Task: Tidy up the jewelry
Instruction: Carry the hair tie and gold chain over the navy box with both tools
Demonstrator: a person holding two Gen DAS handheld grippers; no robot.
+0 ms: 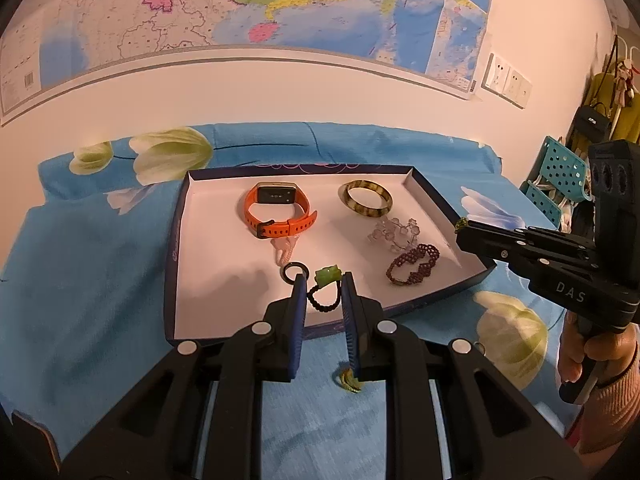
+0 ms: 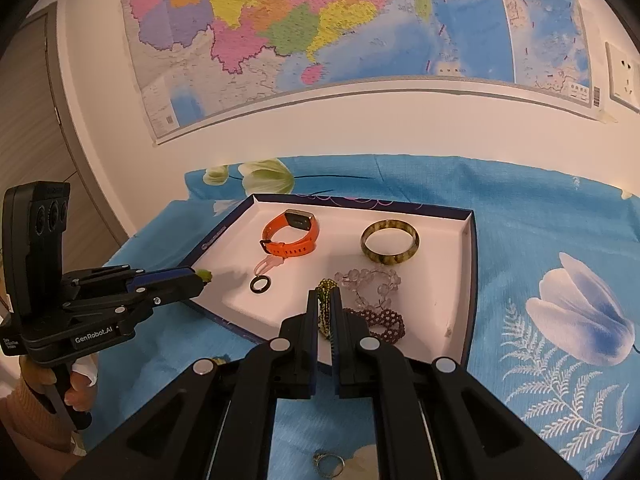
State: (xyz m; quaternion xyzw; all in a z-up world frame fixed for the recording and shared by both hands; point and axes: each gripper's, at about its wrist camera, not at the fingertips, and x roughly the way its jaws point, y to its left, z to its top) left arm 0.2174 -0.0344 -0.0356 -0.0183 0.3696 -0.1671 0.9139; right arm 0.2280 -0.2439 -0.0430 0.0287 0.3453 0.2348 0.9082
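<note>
Already, most of the jewelry lay in the shallow white tray (image 2: 466, 264), which served as the reference for everything else. Off its left edge the left gripper (image 1: 323, 286) hovered over the near-left corner, its jaws set narrow on a black beaded bracelet with a green stone (image 1: 327, 276); whether the pads truly pressed it could not be told for sure, though it hung between them. Just inside that corner lay a small black ring (image 2: 260, 283) with a pale pink charm (image 2: 267, 265) beside it, and farther back stood the orange watch band (image 2: 294, 236). Toward the tray's back right sat the mottled bangle (image 2: 390, 241), with a clear crystal bracelet (image 2: 370, 286) in front of it and a dark purple beaded bracelet (image 2: 382, 320) nearest the front rim. Above that front rim the right gripper (image 2: 325, 300) had its jaws closed tight on a green-yellow beaded strand (image 2: 325, 296). Outside the tray, on the blue cloth (image 2: 540, 216) near its front, a small metal ring (image 2: 329, 462) lay unplaced. Judging by this, two pieces were in transit and at least one remained.
</note>
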